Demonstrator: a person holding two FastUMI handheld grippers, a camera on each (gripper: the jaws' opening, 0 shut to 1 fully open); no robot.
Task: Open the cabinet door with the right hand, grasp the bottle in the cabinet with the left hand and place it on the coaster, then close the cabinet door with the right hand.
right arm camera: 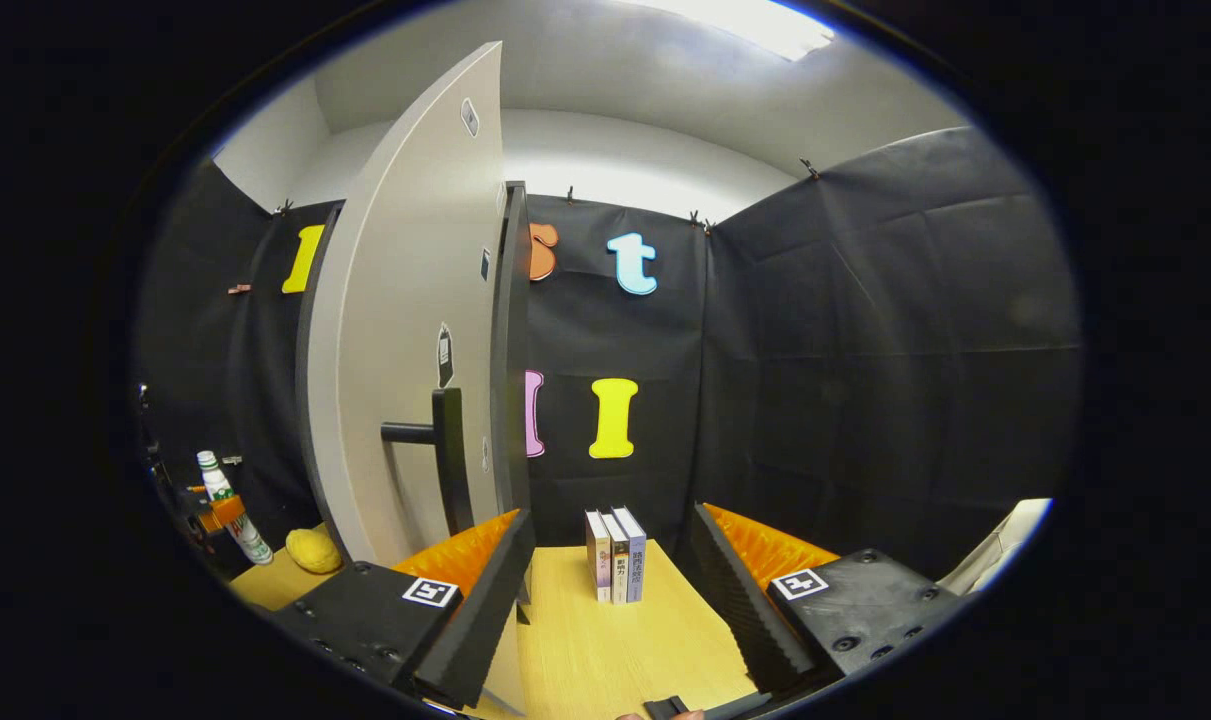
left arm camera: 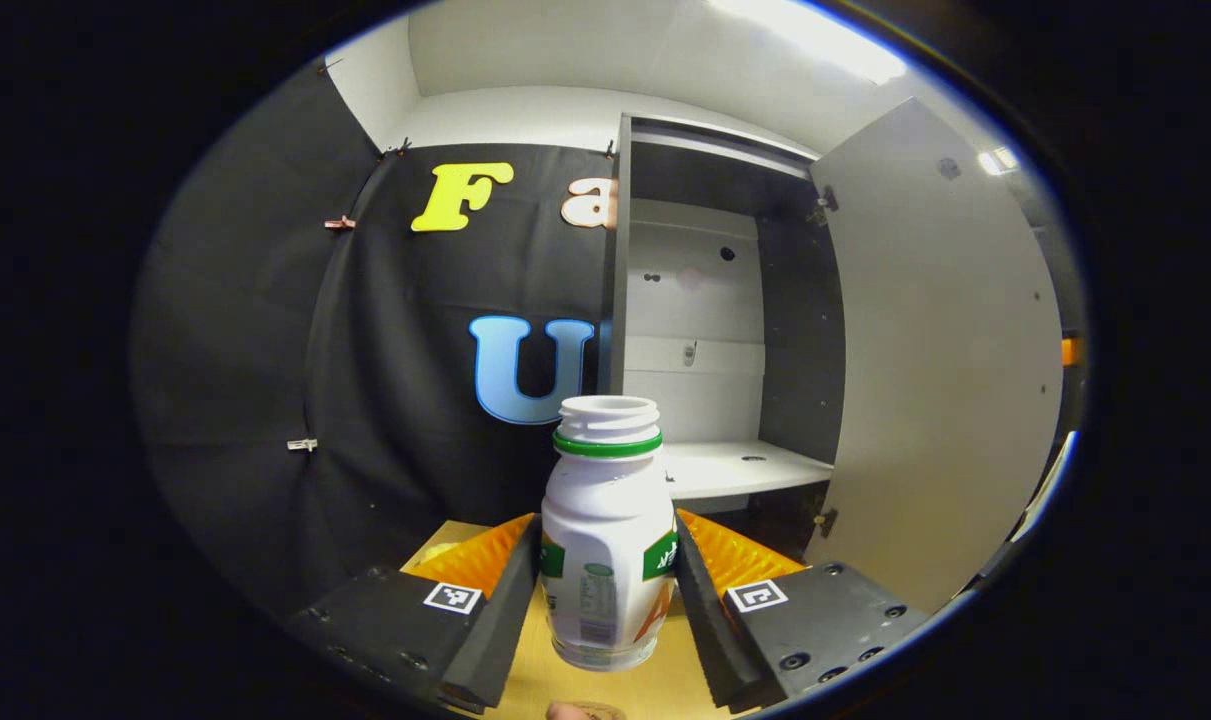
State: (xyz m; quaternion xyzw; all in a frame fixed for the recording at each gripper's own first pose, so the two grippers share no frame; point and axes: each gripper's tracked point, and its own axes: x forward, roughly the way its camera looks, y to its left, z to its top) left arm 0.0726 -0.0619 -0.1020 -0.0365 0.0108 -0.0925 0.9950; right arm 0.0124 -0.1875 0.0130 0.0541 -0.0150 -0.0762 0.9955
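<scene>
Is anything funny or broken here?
Nothing looks broken or spilled. One odd thing: the bottle held between the left gripper's fingers has no cap, so its mouth is open. It stands upright. The cabinet door is wide open, the shelf bare. Three books stand neatly.

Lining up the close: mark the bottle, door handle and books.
bottle (left arm camera: 605,540): left gripper view, white body between the fingers.
door handle (right arm camera: 449,455): right gripper view, upright dark bar.
books (right arm camera: 616,556): right gripper view, middle spine.
</scene>
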